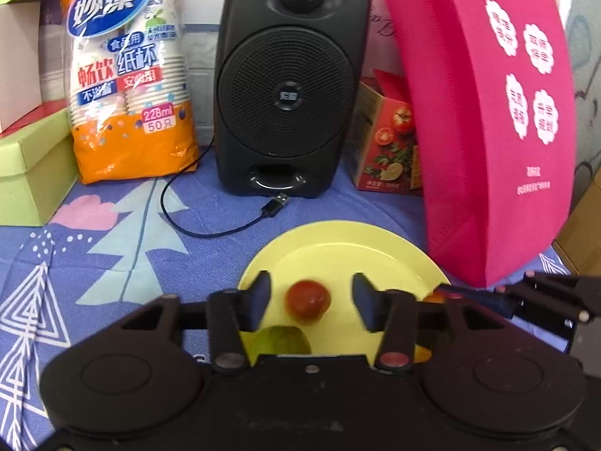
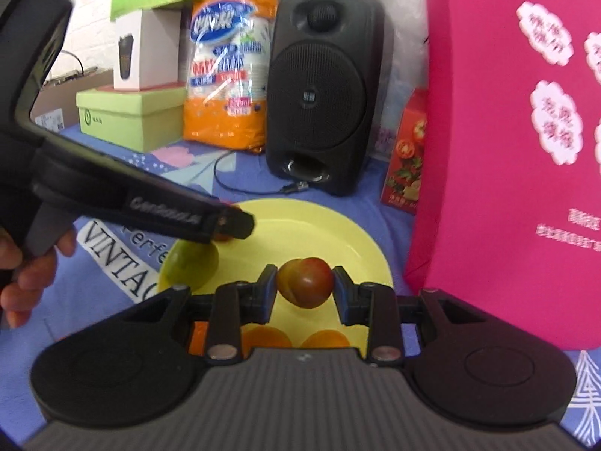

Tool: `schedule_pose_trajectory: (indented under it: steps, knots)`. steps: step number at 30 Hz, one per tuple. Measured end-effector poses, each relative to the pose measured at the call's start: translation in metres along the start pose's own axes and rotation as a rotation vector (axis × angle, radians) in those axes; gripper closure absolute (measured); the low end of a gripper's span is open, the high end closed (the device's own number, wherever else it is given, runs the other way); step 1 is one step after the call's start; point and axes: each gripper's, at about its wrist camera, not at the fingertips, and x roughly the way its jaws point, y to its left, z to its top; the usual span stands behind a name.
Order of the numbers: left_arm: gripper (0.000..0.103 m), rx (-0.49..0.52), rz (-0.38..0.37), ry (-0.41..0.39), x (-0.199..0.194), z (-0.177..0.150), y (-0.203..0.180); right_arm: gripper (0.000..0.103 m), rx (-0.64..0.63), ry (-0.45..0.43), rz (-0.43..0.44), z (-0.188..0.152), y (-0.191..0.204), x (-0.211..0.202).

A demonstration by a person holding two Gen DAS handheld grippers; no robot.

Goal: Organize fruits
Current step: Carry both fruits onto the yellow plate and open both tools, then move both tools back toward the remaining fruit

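Right gripper [image 2: 305,290], jaws narrowed onto the reddish plum [image 2: 305,282] just over the yellow plate [image 2: 360,240], nearer than left gripper [image 1: 311,301], jaws wide, same plum centred ahead; green fruit [image 2: 192,263] at left.

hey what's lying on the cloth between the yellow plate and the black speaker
A black USB cable loops across the blue cloth between the yellow plate and the black speaker; the left wrist view shows it best.

Blue patterned cloth [image 1: 112,263] under yellow plate [image 1: 338,240], speaker [image 1: 289,86], pink bag [image 1: 488,131], green box [image 1: 33,169].
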Motion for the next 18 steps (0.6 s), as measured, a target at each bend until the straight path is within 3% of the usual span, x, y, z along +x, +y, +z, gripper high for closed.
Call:
schedule_pose_trajectory:
  steps: [2,7,11,18]
  knots:
    - [0.043,-0.003,-0.002,-0.015,-0.008,-0.002,0.003,0.071,-0.003,-0.007,-0.012,-0.002,0.001,-0.003]
    - [0.041,0.019,-0.005,-0.064,-0.051,-0.018,0.008,0.068,0.029,-0.068,-0.020,-0.010,-0.001,-0.040]
    - [0.031,0.038,0.008,-0.111,-0.090,-0.043,0.010,0.061,0.056,-0.112,-0.012,-0.024,0.001,-0.075]
    - [0.031,0.051,0.025,-0.129,-0.137,-0.100,0.013,0.059,0.082,-0.128,0.013,-0.058,0.020,-0.116]
